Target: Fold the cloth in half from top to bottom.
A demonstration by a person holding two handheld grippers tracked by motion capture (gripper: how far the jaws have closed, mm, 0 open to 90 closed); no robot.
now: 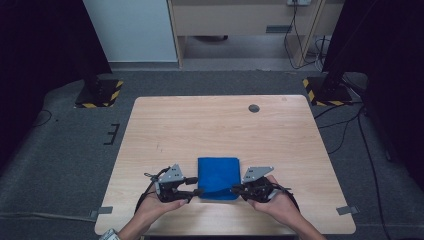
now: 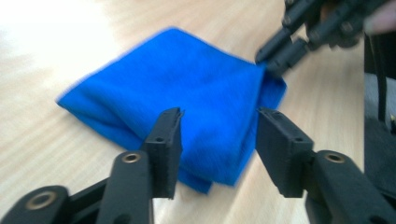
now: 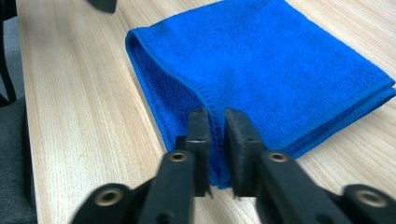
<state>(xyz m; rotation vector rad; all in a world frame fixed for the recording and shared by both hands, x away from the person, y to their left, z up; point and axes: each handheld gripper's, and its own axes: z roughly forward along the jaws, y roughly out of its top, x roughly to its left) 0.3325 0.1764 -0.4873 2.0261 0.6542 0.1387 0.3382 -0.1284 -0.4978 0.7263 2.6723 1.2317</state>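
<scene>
My table point(image 1: 165, 125) is light wood with a round grey cap point(image 1: 254, 108) near its far edge. Grey carpet point(image 1: 60, 150) lies around it. Two striped stand bases point(image 1: 99, 93) sit past its far corners. Beyond are a pale wall point(image 1: 132, 30), wooden furniture point(image 1: 240, 17) and cables point(image 1: 295, 40).

Even indoor light — glare and blur leftward.
</scene>
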